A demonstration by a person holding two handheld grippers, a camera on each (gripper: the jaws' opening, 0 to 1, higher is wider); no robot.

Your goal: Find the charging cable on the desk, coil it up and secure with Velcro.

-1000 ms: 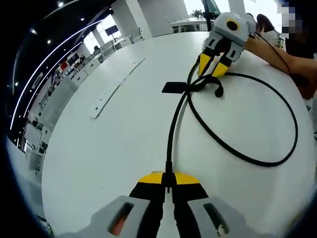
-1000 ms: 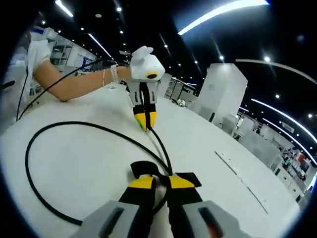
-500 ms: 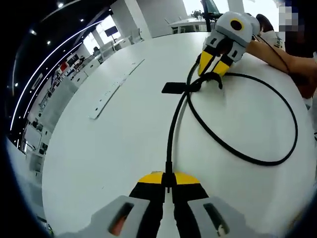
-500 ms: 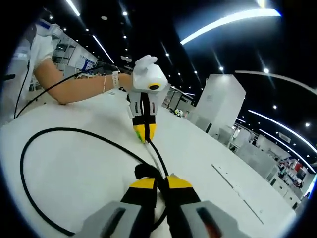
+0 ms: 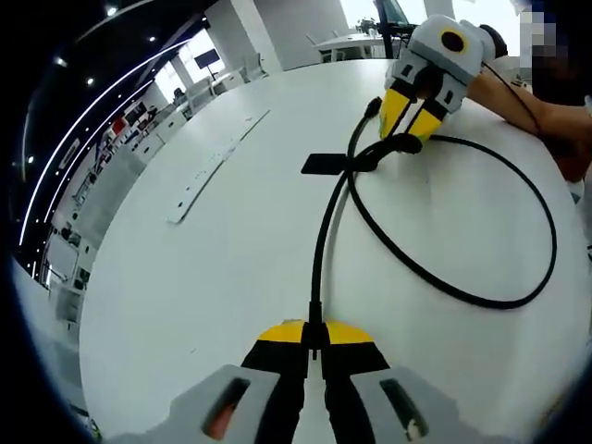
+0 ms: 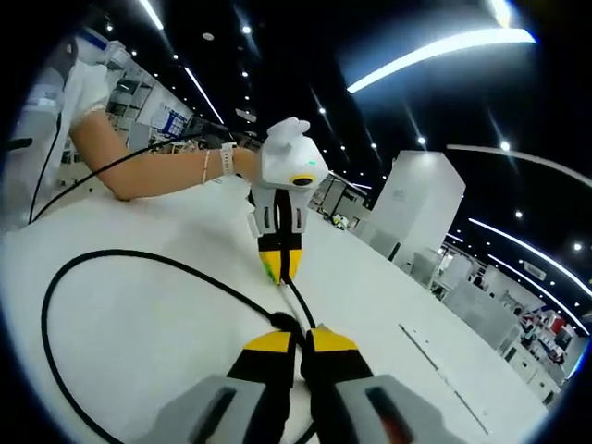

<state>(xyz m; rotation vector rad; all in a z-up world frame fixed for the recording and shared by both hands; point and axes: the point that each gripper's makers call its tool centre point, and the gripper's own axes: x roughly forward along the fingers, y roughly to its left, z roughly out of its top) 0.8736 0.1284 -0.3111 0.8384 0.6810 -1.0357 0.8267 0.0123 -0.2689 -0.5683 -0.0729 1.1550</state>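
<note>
Loosely looped black cable [image 5: 435, 277], smooth white desk [image 5: 222, 277]

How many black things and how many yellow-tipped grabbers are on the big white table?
Black charging cable: 1
Black Velcro strap: 1
Yellow-tipped grippers: 2, the left gripper and the right gripper
Total: 4

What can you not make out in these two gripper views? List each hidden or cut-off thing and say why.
- Left gripper view: whether the right gripper truly pinches the Velcro strap or just the cable; too small.
- Right gripper view: the strap, covered by the right gripper's own jaws.
- Right gripper view: the cable loop's near side, cut off by the bottom edge.
- Left gripper view: the plug tip held by the left gripper, hidden between its jaws.
</note>
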